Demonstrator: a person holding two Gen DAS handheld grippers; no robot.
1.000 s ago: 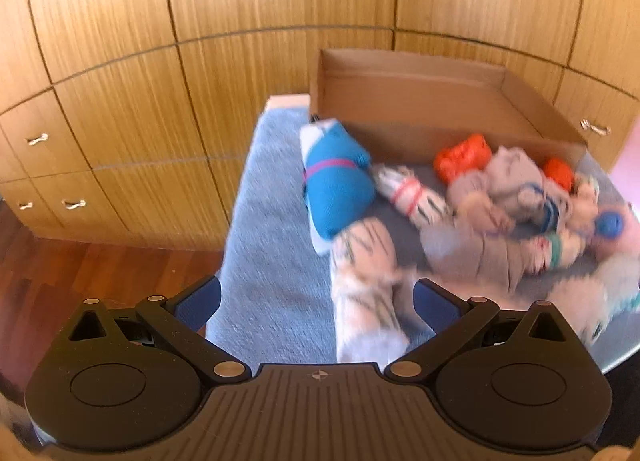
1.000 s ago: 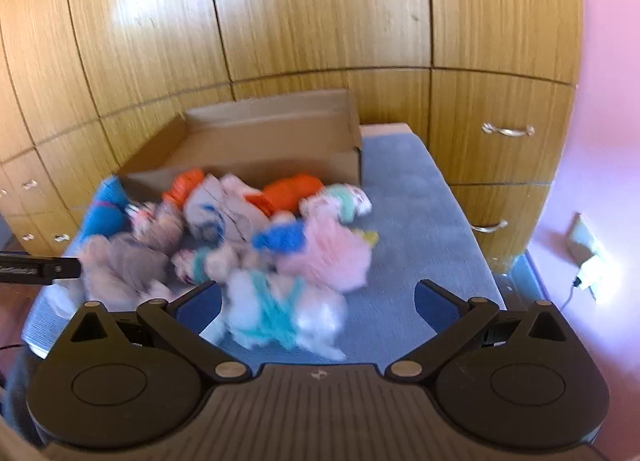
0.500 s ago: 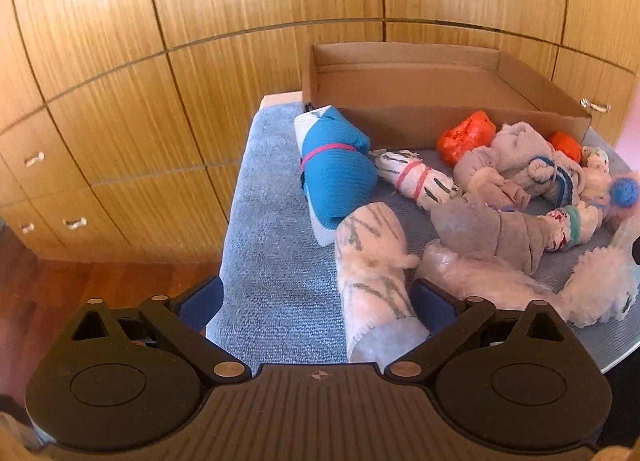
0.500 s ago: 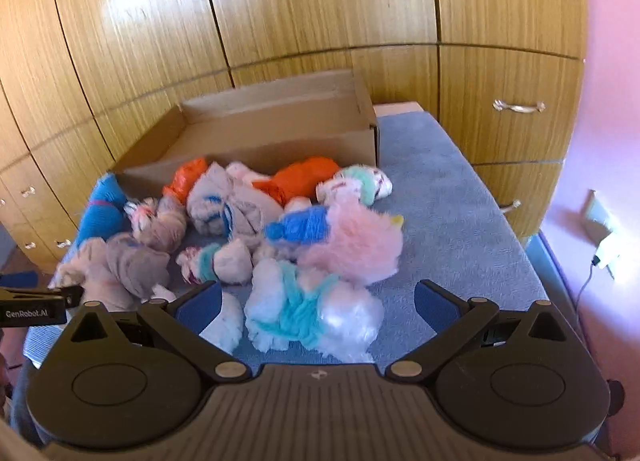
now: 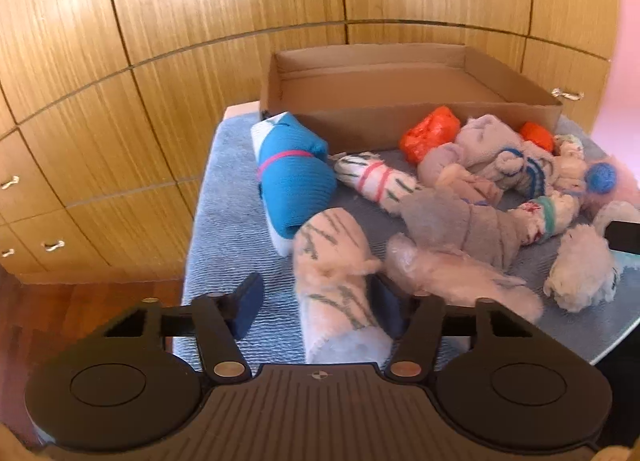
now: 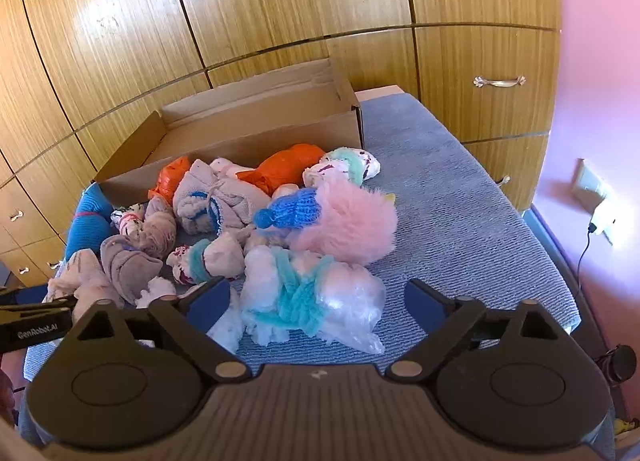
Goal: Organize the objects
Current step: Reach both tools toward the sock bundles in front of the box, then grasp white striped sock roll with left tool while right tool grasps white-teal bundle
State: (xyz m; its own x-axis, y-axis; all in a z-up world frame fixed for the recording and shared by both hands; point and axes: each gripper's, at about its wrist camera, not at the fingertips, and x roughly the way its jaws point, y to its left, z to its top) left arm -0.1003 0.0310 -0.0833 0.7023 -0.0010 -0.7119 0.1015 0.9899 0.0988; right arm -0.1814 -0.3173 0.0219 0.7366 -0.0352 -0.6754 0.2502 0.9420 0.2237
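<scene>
"GenRobot.AI" on left gripper [image 6: 36, 319], narrowing around striped sock [image 5: 334, 281], left pad apart. Right gripper [image 6: 316, 301] closing around fluffy bundle [image 6: 308, 297], untouched.

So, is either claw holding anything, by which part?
Nothing. The left claw has just been closing around the near end of the striped sock roll, the right claw around the teal-tied bundle.

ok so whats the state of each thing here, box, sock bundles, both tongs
cardboard box: open-topped, nothing visible inside
pale striped sock bundle: lying on the blue towel, between the left tongs, right pad touching, left pad apart
left tongs: just been closing, not yet clamped
white and teal fluffy bundle: lying between the right tongs, untouched
right tongs: open, just been closing
blue rolled bundle: banded, lying outside the box
</scene>
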